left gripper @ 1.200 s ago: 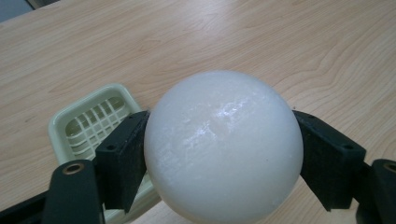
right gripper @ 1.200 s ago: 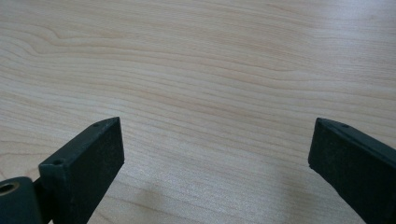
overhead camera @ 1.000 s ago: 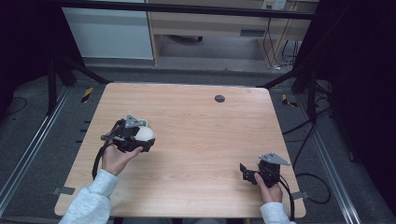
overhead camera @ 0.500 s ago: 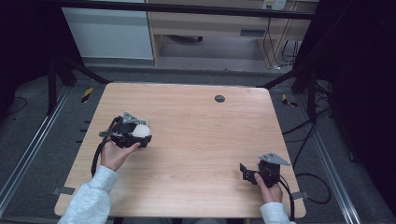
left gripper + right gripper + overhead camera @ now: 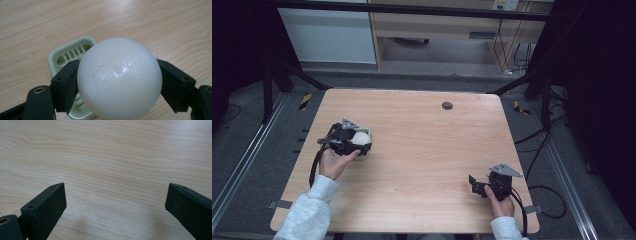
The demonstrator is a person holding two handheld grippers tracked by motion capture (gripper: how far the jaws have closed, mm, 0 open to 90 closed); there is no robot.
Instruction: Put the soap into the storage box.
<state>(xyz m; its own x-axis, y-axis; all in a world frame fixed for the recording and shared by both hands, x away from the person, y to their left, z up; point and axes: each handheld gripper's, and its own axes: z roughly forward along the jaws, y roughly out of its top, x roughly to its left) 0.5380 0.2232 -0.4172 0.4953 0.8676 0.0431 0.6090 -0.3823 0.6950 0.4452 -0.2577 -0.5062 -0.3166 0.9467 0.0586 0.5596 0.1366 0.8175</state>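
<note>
Gripping: a white ball (image 5: 119, 78) is pinched between the jaws of the left gripper (image 5: 353, 142).
Ball position: held above a pale green slatted tray (image 5: 65, 53), at 9 o'clock on the table (image 5: 422, 150).
Right gripper (image 5: 479, 186): jaws spread wide, nothing held, at 4 o'clock.

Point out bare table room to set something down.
Widest bare patch: table middle, between the left gripper and right gripper, up to the dark round spot. Crowded at left: white ball held above the pale green slotted dish.
</note>
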